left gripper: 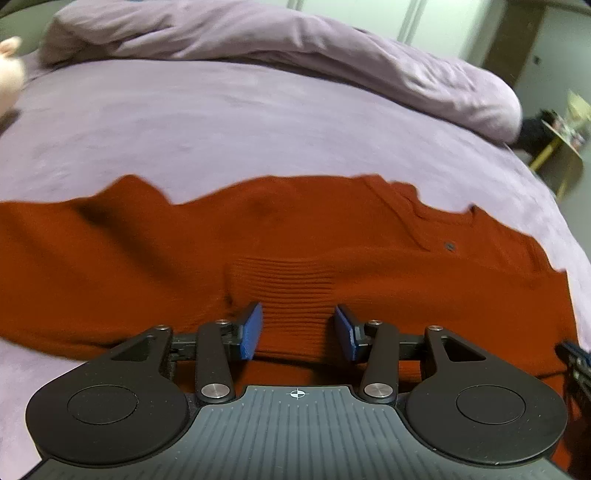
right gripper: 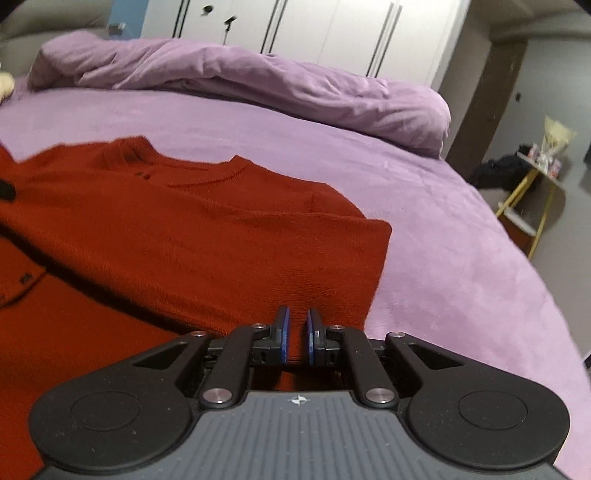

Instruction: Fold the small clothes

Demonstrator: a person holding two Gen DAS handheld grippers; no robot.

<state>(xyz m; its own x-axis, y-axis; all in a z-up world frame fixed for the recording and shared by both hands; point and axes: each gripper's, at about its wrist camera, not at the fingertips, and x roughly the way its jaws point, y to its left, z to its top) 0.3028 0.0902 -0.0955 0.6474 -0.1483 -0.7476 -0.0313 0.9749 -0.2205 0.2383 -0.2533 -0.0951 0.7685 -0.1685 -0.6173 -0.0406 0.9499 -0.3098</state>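
A rust-red knitted sweater lies spread on the purple bed sheet. My left gripper is open, its blue pads on either side of a ribbed cuff lying on the body of the sweater. In the right wrist view the sweater has one part folded over, with the neckline toward the back. My right gripper is shut on the near edge of that folded part, with red fabric between the pads.
A rumpled purple duvet lies along the far side of the bed. A pale plush toy sits at the far left. A small yellow-legged table with clutter stands off the bed's right side, before white wardrobe doors.
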